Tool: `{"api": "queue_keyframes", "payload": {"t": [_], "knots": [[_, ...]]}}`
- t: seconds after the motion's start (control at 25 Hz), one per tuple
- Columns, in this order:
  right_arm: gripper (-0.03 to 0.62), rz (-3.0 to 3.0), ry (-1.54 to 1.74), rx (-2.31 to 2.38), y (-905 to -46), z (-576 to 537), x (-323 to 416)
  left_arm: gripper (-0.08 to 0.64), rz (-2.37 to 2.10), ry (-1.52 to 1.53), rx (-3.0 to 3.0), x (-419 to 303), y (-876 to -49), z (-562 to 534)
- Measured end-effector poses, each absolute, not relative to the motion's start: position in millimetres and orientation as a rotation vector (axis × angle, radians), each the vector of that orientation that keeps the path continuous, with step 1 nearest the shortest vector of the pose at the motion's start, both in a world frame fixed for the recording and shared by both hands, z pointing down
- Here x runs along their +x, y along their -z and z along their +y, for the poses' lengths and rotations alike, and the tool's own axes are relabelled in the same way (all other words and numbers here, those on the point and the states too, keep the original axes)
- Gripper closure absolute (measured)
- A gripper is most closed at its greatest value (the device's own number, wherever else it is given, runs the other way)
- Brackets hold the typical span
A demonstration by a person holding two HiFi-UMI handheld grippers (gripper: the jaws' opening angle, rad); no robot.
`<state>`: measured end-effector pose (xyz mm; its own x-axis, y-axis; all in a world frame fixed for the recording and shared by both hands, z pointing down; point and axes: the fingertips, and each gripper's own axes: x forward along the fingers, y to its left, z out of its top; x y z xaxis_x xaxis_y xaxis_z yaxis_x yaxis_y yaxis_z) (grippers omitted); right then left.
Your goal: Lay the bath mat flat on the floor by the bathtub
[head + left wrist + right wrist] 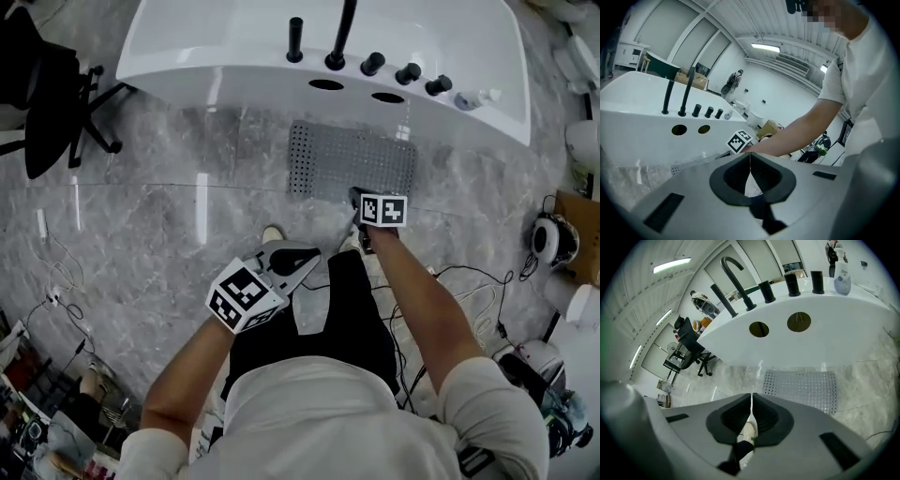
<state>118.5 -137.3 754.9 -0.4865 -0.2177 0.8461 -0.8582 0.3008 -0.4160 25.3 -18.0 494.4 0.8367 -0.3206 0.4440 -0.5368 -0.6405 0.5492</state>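
The grey perforated bath mat [352, 161] lies spread flat on the marble floor, right against the white bathtub [234, 47], below its two round holes. My right gripper [357, 198] hangs over the mat's near edge with its jaws shut and nothing between them. In the right gripper view the mat [801, 387] lies beyond the closed tips [751, 394]. My left gripper [298, 259] is lower left of the mat, above the person's legs, also shut and empty. The left gripper view shows the closed tips [750, 154], a strip of mat [689, 164] and the tub [637, 131].
Black taps and a spout [337, 37] stand on the tub rim beside a small bottle [473, 98]. A black office chair [56, 94] is at the far left. Cables [469, 291] and headgear [548, 239] clutter the floor at right. A shoe [272, 232] rests near the mat.
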Motion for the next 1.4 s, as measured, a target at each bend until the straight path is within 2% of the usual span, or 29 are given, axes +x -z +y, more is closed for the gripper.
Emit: {"api": "queue_keyframes", "payload": {"t": [0.48,0.92,1.4], "knots": [[0.583,-2.027,-1.093,0.872,-619.8,-61.4,126.8,0.541,-0.591,-0.426,2.392,10.4,-439.4,0.0],[0.583,-2.176,-0.948,0.897,-497.2,-34.6,133.6,0.541,-0.619,-0.463,2.463,-13.6,-391.0,0.8],[0.583,-2.251,-0.851,0.92,-440.3,-10.3,136.3,0.541,-0.599,-0.46,2.49,-16.9,-373.3,3.1]]}}
